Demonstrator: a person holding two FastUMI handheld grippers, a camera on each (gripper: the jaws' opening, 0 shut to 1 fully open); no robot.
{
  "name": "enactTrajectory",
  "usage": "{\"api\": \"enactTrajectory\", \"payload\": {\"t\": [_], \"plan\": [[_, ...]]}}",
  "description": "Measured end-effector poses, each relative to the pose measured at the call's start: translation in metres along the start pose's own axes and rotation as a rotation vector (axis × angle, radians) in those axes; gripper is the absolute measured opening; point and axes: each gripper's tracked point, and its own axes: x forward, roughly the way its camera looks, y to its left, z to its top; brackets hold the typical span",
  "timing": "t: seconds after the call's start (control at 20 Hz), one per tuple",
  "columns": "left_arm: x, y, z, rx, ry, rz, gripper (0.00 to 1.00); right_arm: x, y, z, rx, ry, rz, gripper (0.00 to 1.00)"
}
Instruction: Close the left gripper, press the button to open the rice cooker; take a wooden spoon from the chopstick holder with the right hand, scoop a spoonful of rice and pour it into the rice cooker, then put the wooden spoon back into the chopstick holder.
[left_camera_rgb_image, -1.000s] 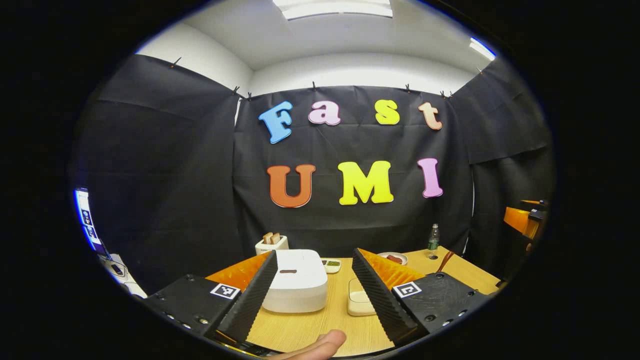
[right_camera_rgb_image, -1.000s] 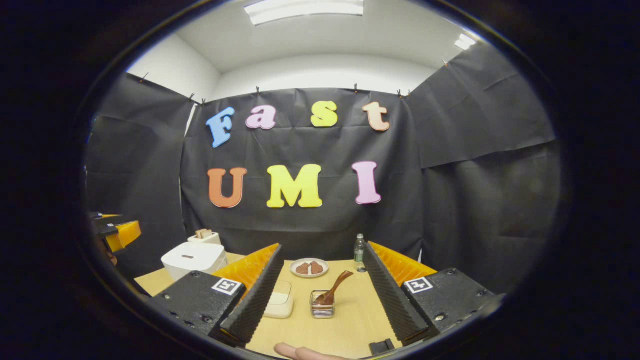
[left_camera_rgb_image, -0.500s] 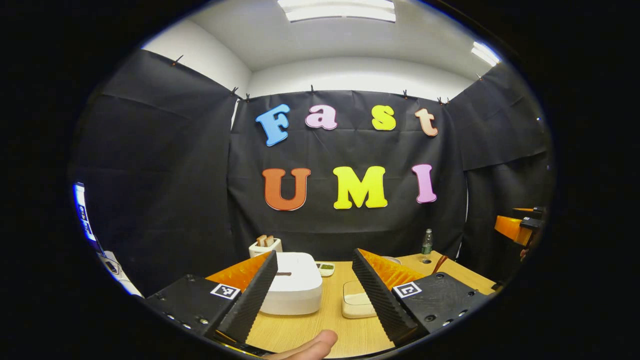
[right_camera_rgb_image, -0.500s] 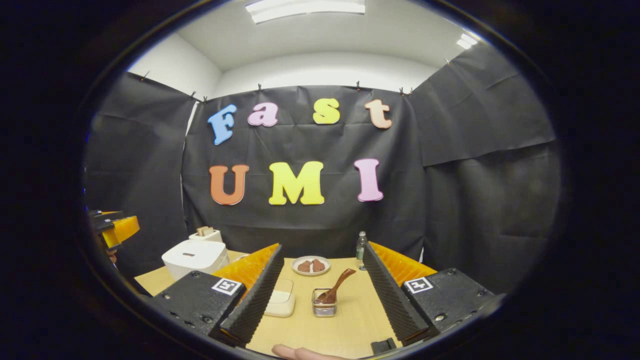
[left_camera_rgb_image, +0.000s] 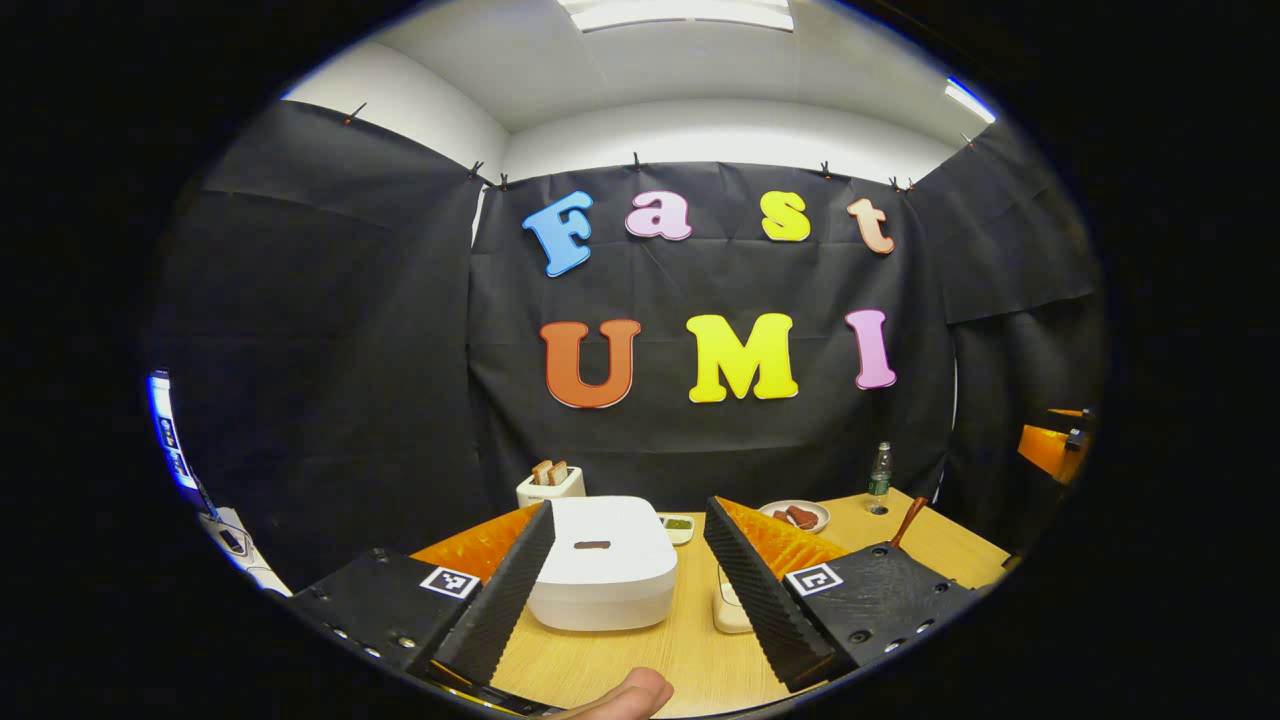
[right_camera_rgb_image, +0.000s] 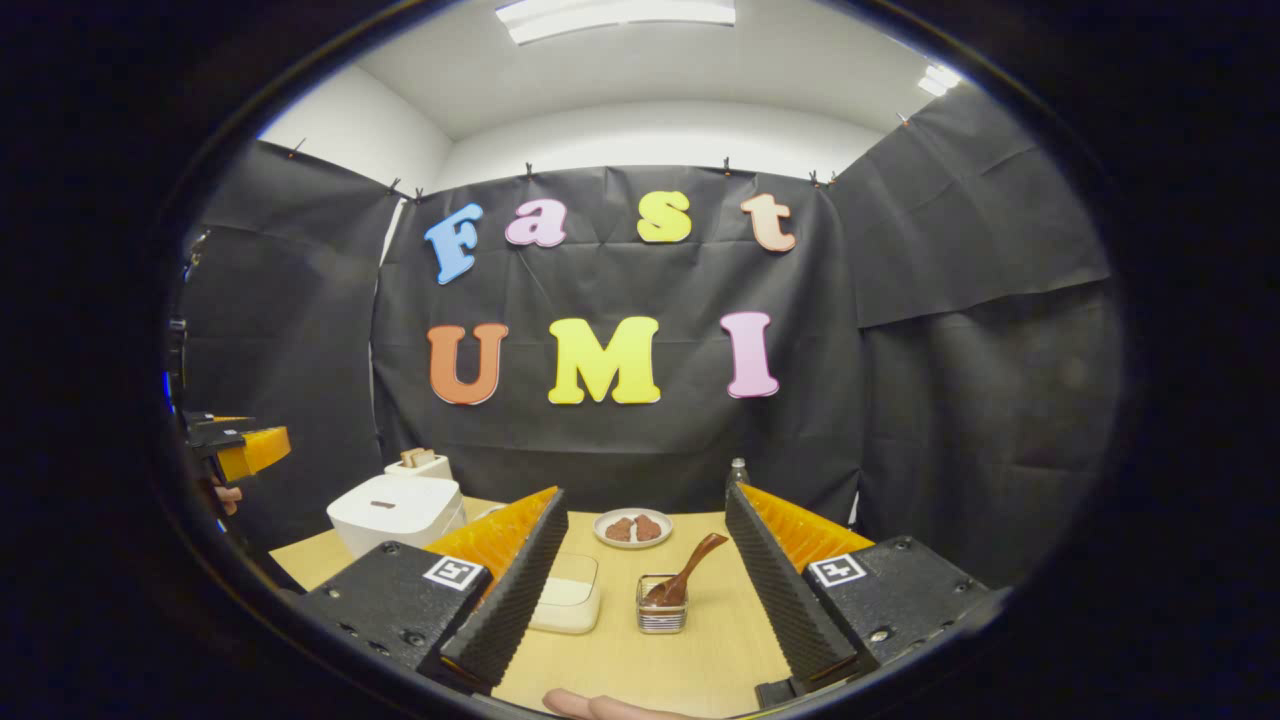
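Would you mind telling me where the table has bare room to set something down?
Bare wood lies along the near edge of the table, in front of the rice container and chopstick holder. Crowded: rice cooker, toaster, small dish, plate and bottle along the back.

Left gripper (left_camera_rgb_image: 625, 570): jaws spread wide, level, holding nothing; fingertip of the holding hand (left_camera_rgb_image: 628, 695) below. Right gripper (right_camera_rgb_image: 640, 580): jaws spread wide, level, holding nothing; fingertip (right_camera_rgb_image: 580, 705) below.
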Motion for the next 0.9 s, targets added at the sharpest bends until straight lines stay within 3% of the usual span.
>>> {"api": "enactTrajectory", "payload": {"t": [0.2, 0.4, 0.45, 0.5, 0.55, 0.65, 0.8, 0.9], "plan": [[0.018, 0.008, -0.001, 0.017, 0.004, 0.016, 0.95, 0.007, 0.002, -0.008, 0.004, -0.003, 0.007, 0.99], [0.037, 0.011, -0.002, 0.029, 0.007, -0.007, 0.83, 0.016, -0.006, -0.023, 0.006, -0.002, -0.005, 1.0], [0.041, 0.013, -0.004, 0.03, 0.012, -0.013, 0.6, 0.017, -0.007, -0.031, 0.01, 0.011, -0.003, 1.0], [0.047, 0.015, -0.005, 0.034, 0.012, -0.011, 0.61, 0.019, -0.006, -0.035, 0.016, 0.017, 0.005, 1.0], [0.051, 0.02, -0.002, 0.041, 0.006, -0.002, 0.5, 0.021, -0.007, -0.037, 0.024, 0.02, 0.01, 1.0], [0.061, 0.026, -0.005, 0.034, 0.016, 0.01, 0.42, 0.027, -0.015, -0.04, 0.033, 0.024, 0.007, 1.0], [0.083, 0.034, -0.013, 0.021, 0.046, 0.033, 0.4, 0.039, -0.022, -0.043, 0.025, 0.022, -0.001, 1.0], [0.106, 0.037, -0.032, 0.019, 0.117, 0.028, 0.08, 0.046, -0.024, -0.048, 0.021, 0.028, 0.0, 1.0]]}}
